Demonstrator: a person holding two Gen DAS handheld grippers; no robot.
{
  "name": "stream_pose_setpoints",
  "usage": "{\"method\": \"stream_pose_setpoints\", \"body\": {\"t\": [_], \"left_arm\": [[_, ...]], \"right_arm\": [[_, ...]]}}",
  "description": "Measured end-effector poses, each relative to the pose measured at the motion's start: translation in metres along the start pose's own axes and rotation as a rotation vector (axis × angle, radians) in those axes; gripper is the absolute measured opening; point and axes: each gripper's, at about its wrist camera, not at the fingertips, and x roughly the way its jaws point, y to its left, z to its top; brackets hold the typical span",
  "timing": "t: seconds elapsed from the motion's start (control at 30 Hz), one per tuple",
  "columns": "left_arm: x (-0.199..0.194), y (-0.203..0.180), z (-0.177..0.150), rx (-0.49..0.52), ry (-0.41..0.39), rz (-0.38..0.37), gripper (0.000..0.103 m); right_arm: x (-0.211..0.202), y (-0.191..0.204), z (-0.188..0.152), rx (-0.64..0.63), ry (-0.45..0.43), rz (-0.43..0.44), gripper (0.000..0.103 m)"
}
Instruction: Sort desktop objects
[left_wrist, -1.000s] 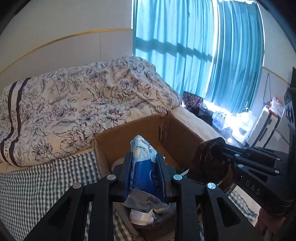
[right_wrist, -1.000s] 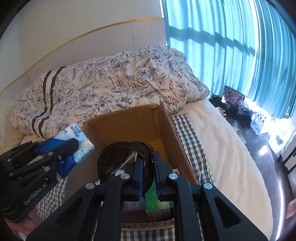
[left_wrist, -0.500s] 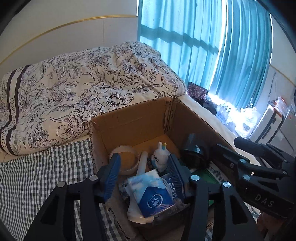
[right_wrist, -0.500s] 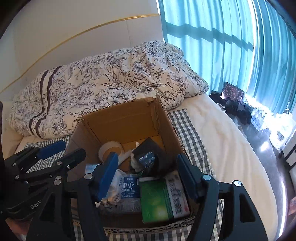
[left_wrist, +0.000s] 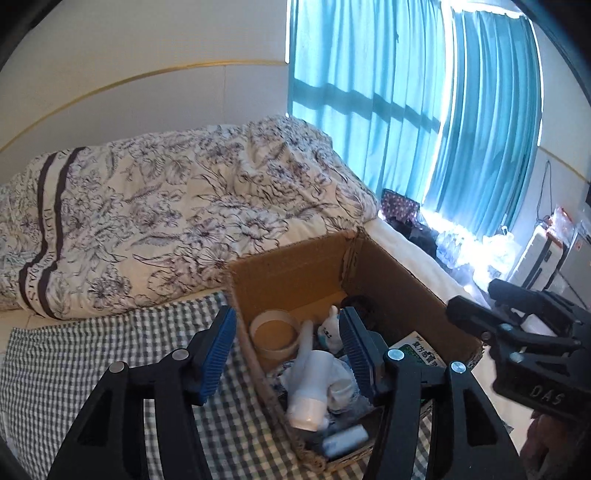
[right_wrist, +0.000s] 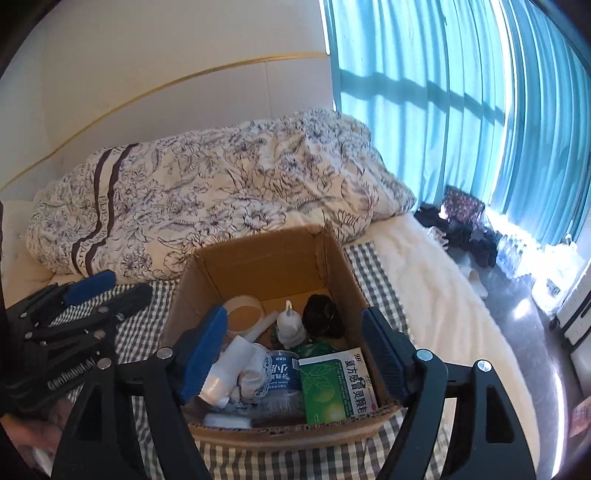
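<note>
Left tool (left_wrist: 286, 350) jaws spread apart, nothing held, low centre of frame over the cardboard box (left_wrist: 295, 266). Right tool (right_wrist: 295, 349) also spread, empty, above same box (right_wrist: 266, 251). Inside: tape roll (right_wrist: 243, 314), water bottle (right_wrist: 282, 373), green medicine packet (right_wrist: 334, 386). Box sits on the checked cloth (right_wrist: 369, 258) on the bed.

A flowery quilt (right_wrist: 221, 195) lies on the bed at ten o'clock, a checked cloth (left_wrist: 92, 354) is spread below it, and blue curtains (right_wrist: 461, 103) hang at two o'clock.
</note>
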Motion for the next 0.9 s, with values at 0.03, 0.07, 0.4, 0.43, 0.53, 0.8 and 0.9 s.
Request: {"method": "stream_pose_setpoints", "body": {"t": [0.03, 0.07, 0.4, 0.43, 0.53, 0.8, 0.9], "left_arm": [[-0.007, 0.006, 0.001, -0.013, -0.006, 0.004, 0.061], [-0.014, 0.012, 0.001, -0.025, -0.010, 0.014, 0.061], [-0.085, 0.053, 0.007, -0.058, -0.095, 0.094, 0.075], [-0.092, 0.058, 0.007, -0.065, -0.102, 0.101, 0.077], [-0.112, 0.068, 0.005, -0.078, -0.123, 0.109, 0.079], [-0.148, 0.101, -0.006, -0.106, -0.152, 0.170, 0.094], [-0.161, 0.115, -0.010, -0.134, -0.157, 0.182, 0.099]], "right_arm": [[-0.005, 0.002, 0.002, 0.001, -0.007, 0.003, 0.077], [-0.010, 0.005, 0.003, 0.002, -0.013, 0.008, 0.077], [-0.052, 0.056, 0.015, -0.037, -0.077, 0.047, 0.084], [-0.054, 0.061, 0.015, -0.040, -0.079, 0.056, 0.084], [-0.060, 0.079, 0.015, -0.053, -0.085, 0.074, 0.084], [-0.084, 0.119, 0.018, -0.074, -0.125, 0.129, 0.097], [-0.092, 0.132, 0.017, -0.080, -0.139, 0.154, 0.098]]}}
